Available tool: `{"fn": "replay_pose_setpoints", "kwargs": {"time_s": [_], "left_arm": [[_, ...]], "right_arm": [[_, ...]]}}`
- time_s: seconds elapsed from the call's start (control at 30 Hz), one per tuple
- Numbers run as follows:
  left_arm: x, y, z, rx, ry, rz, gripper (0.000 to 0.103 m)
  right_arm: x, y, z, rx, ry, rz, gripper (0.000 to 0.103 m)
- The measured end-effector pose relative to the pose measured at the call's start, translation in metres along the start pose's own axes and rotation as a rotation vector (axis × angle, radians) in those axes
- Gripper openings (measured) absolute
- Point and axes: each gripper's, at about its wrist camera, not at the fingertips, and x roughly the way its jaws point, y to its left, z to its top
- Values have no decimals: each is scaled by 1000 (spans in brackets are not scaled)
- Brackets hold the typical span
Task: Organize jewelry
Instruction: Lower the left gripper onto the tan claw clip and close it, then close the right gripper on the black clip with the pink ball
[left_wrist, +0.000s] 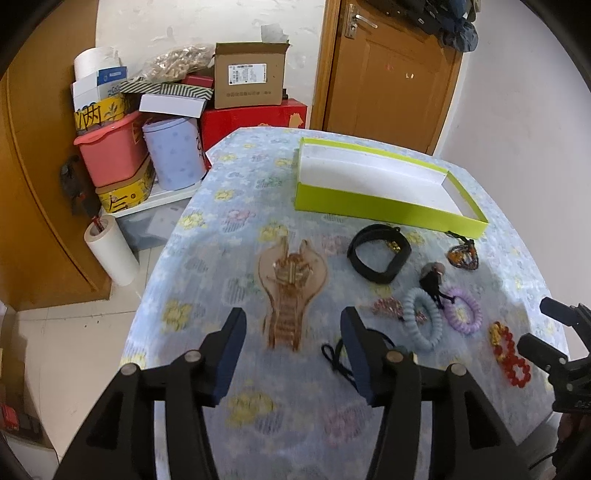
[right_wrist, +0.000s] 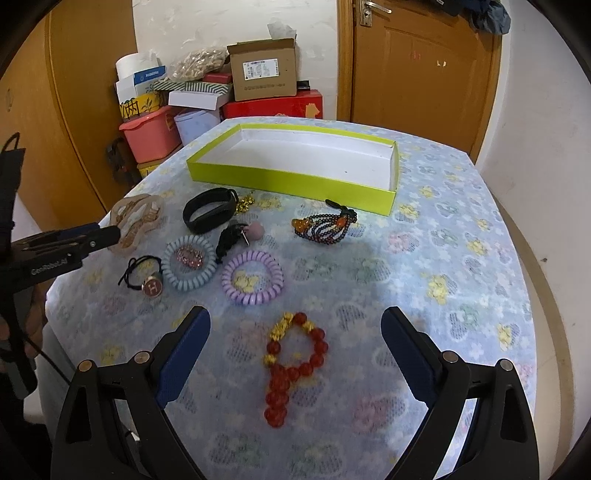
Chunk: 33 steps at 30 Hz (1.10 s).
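Observation:
My left gripper (left_wrist: 291, 321) stands open over a beige hair claw (left_wrist: 291, 291) that lies on the flowered cloth; the claw's near end sits between the fingers, untouched. The right wrist view shows that gripper (right_wrist: 110, 232) side on, at the claw (right_wrist: 136, 221). My right gripper (right_wrist: 295, 317) is open wide, with a red and gold bead bracelet (right_wrist: 295, 365) flat on the cloth between its fingers, clear of both pads. A lime-green box (right_wrist: 288, 181) with a white inside stands empty at the back.
Between the grippers and the box lie a black band (right_wrist: 210, 214), a dark bead bracelet (right_wrist: 325, 227), a blue spiral tie (right_wrist: 188, 266), a purple spiral tie (right_wrist: 253, 277) and a black tie with an H charm (right_wrist: 146, 277). Stacked boxes and bins (left_wrist: 147, 147) stand beyond the table's left edge.

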Motion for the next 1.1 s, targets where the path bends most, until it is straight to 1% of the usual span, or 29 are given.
{"fn": "replay_pose_setpoints", "kwargs": {"time_s": [0.17,0.43,0.47,0.57,0.6,0.63,0.8,0.97,1.03,1.1], "left_arm": [[14,2,5,8,5,4,55],[29,2,10,20,14,-15,55],[30,2,10,20,13,-13,53],[34,4,10,14,13,-8,41],[35,5,10,8,17,-11,35],[37,7,10,5,20,-13,32],[37,7,8,8,6,-7,31],[34,9,6,6,-8,-7,30],[32,9,5,4,-12,-8,30],[31,10,5,3,-15,-12,30]], "right_arm": [[4,-2,-2,3,10,9,94],[15,-5,-11,24,57,12,92],[16,-4,-11,23,58,12,92],[18,-4,-10,18,57,9,91],[19,-3,-10,18,58,8,89],[20,-4,-9,19,60,8,88],[25,-2,-6,13,64,11,86],[28,5,5,-11,46,29,85],[31,10,11,-30,41,43,75],[36,18,18,-53,40,59,68]]}}
